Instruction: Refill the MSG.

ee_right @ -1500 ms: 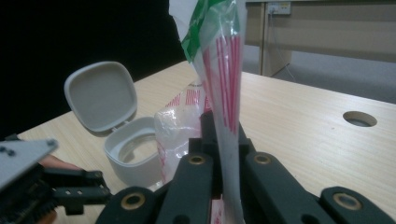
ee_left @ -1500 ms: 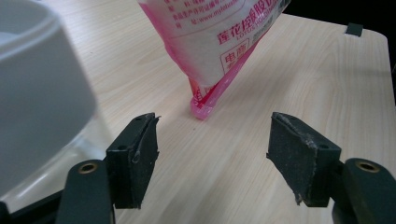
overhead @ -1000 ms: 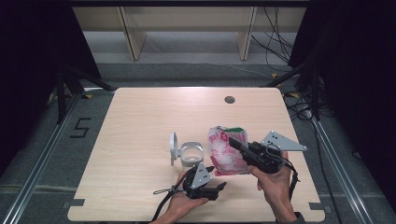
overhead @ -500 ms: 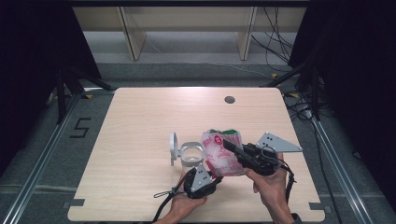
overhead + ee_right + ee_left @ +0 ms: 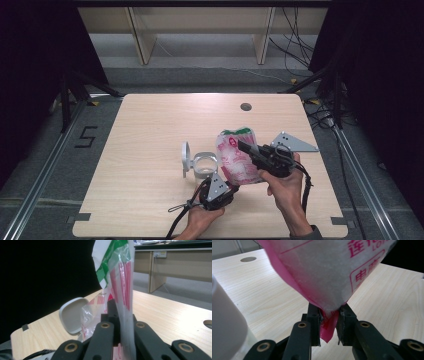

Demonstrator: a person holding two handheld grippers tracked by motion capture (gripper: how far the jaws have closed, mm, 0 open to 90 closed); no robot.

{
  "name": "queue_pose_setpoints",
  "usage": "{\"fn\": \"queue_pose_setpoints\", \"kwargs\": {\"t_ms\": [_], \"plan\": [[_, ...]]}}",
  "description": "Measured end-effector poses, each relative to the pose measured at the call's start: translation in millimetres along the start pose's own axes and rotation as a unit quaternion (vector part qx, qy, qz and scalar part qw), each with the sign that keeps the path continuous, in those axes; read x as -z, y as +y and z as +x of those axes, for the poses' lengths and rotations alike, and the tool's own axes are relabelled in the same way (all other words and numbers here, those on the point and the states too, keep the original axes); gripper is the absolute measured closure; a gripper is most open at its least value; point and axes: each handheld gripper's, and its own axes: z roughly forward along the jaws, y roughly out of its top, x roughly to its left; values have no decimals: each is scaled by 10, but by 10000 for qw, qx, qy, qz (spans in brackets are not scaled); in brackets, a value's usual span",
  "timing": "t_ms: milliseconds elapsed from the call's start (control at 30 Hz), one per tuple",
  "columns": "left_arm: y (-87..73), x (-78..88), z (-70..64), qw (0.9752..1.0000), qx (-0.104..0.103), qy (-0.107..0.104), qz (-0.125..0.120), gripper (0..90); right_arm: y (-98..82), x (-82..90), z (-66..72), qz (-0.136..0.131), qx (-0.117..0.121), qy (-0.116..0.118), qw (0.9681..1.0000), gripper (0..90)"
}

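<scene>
The pale wooden worktop (image 5: 150, 150) spreads out ahead of both hands, with most of its surface bare beyond them. Next in size is the pink and white printed bag (image 5: 239, 157), held up off the wood between the two tools, likely so that its weight hangs free and it can be handled or tipped without dragging. The right hand-held gripper (image 5: 243, 146) comes in from the bag's right and has its jaws fully shut on the film near the upper, green-striped end, which in the right gripper view rises straight above them; this grip seems meant to carry the bag upright. The left hand-held gripper (image 5: 231, 188) sits just below and slightly left of the bag, and its jaws have just been closing: in the left gripper view they pinch the pink bottom corner (image 5: 329, 327) between them, probably to steady or lift that end. Just beyond the left hand-held gripper, touching nothing, stands a small clear jar (image 5: 204, 165) with its white hinged lid (image 5: 185, 156) swung open, plausibly waiting to receive the contents.
</scene>
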Motion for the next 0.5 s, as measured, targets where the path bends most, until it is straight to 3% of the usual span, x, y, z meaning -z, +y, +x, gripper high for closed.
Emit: {"fn": "queue_pose_setpoints", "kwargs": {"t_ms": [33, 133, 267, 333, 433, 500], "plan": [[-16, -24, -34, 9998, 176, 82, -16, 748, 5, -36, -15, 85, 37, -28, 10000, 900], [-25, -33, -55, 9996, 251, 103, -46, 749, 9, -75, -23, 102, 113, -53, 9999, 900], [-6, -22, -89, 9992, 364, 116, -110, 749, 45, -112, 17, 96, 41, -3, 9999, 900], [8, -21, -95, 9992, 358, 25, -149, 749, 49, -123, 21, 82, 49, 24, 10000, 900], [31, 4, -147, 9993, 312, 143, -157, 750, 80, -154, 31, 49, 57, 66, 9999, 900], [44, -24, -171, 9990, 278, 97, -325, 751, 104, -165, 35, -1, 46, 54, 10000, 900]]}}
